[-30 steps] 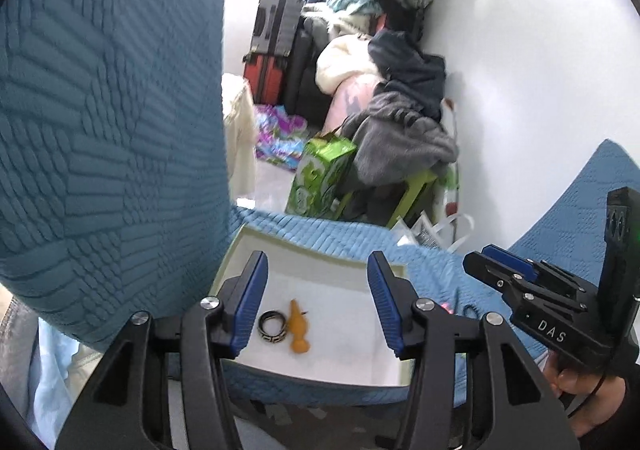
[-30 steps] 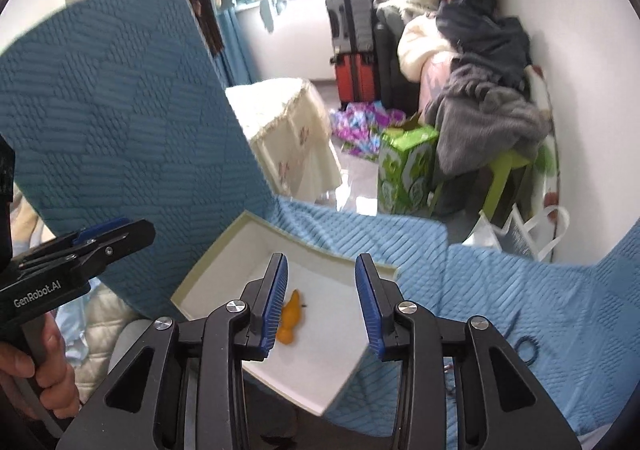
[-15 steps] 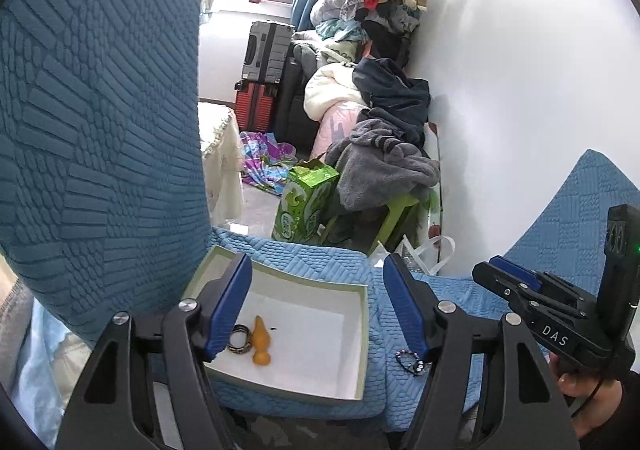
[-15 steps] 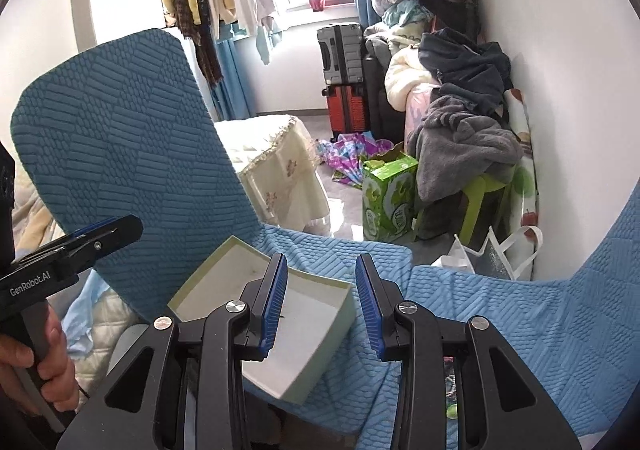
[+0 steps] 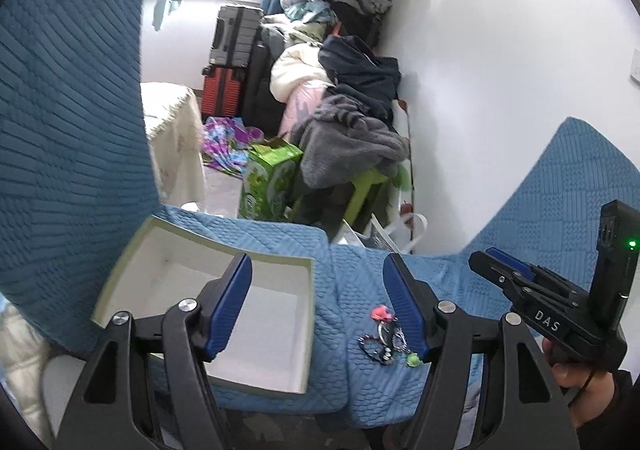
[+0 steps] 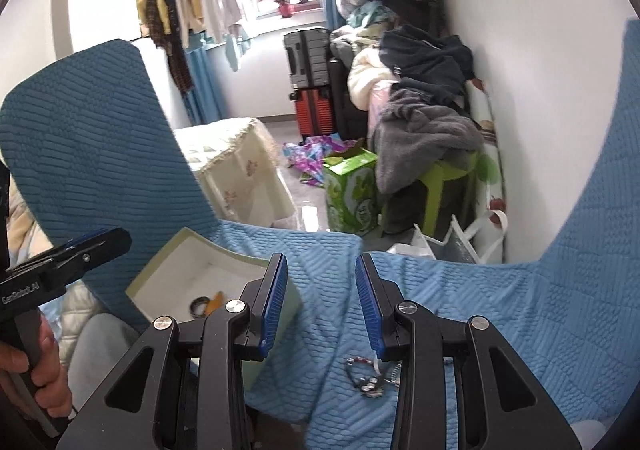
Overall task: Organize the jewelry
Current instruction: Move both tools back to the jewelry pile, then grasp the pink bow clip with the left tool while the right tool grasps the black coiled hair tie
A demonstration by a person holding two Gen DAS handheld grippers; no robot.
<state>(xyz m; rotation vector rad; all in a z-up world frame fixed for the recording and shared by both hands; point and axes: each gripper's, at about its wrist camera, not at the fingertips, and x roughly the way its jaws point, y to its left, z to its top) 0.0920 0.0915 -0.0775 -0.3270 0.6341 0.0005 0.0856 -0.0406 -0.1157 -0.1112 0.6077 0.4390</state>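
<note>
A pale green box with a white inside (image 5: 306,334) lies on the blue quilted seat; it also shows in the right wrist view (image 6: 152,274). In that view a dark ring (image 6: 199,306) and an orange piece (image 6: 216,300) lie inside it. A small heap of jewelry (image 5: 384,340), with beaded strands, a pink piece and a green bead, lies on the seat right of the box; it also shows in the right wrist view (image 6: 366,370). My left gripper (image 5: 320,310) is open and empty above the box's right edge. My right gripper (image 6: 320,306) is open and empty above the heap.
Blue quilted cushions (image 5: 68,122) rise at left and right (image 5: 568,190). Beyond the seat edge stand a green carton (image 5: 268,182), a cloth-covered table (image 6: 236,170), suitcases (image 6: 310,82), a clothes pile (image 5: 352,122) and a white wall (image 5: 500,70).
Both grippers have drawn back and swung right. The jewelry heap has come into both views, and the box sits further left. Both grippers stay open.
</note>
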